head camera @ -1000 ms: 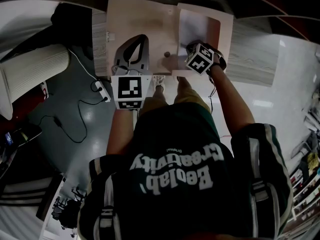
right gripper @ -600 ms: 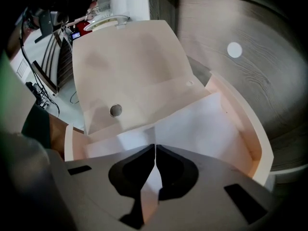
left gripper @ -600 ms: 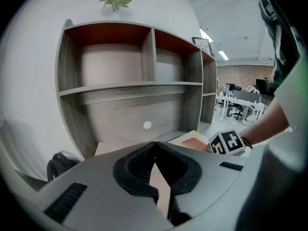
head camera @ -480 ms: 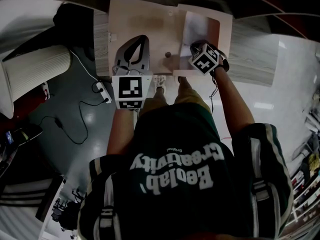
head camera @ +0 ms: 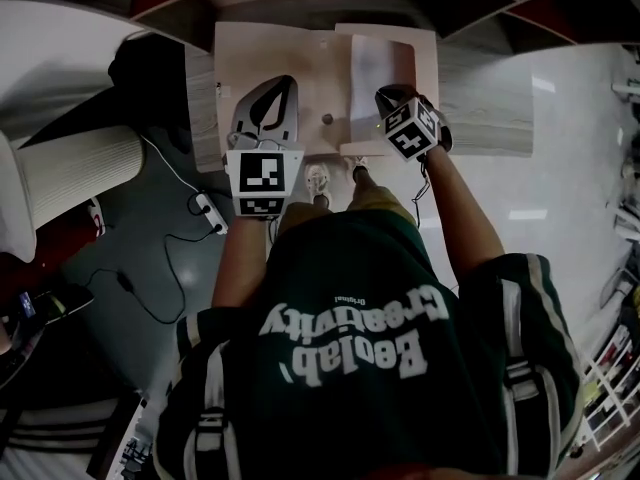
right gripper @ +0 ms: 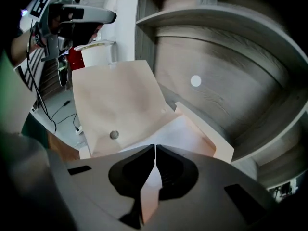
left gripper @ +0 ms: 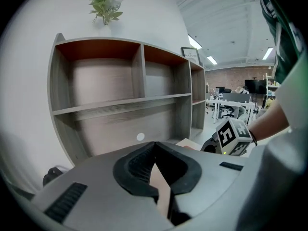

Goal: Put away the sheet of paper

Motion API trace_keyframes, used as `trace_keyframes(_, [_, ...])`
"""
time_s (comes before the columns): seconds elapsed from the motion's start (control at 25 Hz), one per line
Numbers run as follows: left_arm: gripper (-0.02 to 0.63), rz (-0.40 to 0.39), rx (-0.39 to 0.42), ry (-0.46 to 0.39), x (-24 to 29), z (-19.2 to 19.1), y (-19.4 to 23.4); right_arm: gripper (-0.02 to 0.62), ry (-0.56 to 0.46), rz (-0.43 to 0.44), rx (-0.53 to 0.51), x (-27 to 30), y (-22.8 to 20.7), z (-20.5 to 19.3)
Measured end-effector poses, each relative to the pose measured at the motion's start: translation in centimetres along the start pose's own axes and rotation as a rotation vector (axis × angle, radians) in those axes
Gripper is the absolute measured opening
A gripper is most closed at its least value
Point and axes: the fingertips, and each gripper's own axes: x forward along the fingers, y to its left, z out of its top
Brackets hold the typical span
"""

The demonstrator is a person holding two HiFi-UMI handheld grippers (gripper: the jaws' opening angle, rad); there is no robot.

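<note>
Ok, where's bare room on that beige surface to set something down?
The beige surface is bare between the left gripper and the sheet of paper, apart from a small knob. Crowded around the right gripper at the sheet's near edge.
</note>
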Motion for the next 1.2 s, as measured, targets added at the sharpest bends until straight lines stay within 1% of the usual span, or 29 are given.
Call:
trace_keyframes(0.24, [0.018,-0.06,0.029,-0.054,-1.6,1.8,-1.4,0.038,-0.103,-0.112,0.072,-4.4,0.7,2.2])
trace_keyframes(0.48, [0.018,-0.113,0.054,-0.095,-3.2,2.9,-2.6,0.038,-0.203,-0.208,0.127,-8.3,1.6,4.2])
trace_keyframes(0.84, [0.018,-0.161,0.068,-0.151,-5.1,4.4,-4.0,0.038,-0.36,-0.355,0.245,-15.7,2.1,6.1])
trace_keyframes(1.04, [0.018,-0.175,0.084,-0.171,-6.3,5.4,-6.5,0.038,-0.461,-0.4,0.254,-20.2,2.8,6.6])
trace_keyframes(1.2, [0.018,-0.178,0.098,-0.187,-7.7,6.2,-9.3,0.038,-0.533,-0.413,0.255,-23.4,3.6,5.9])
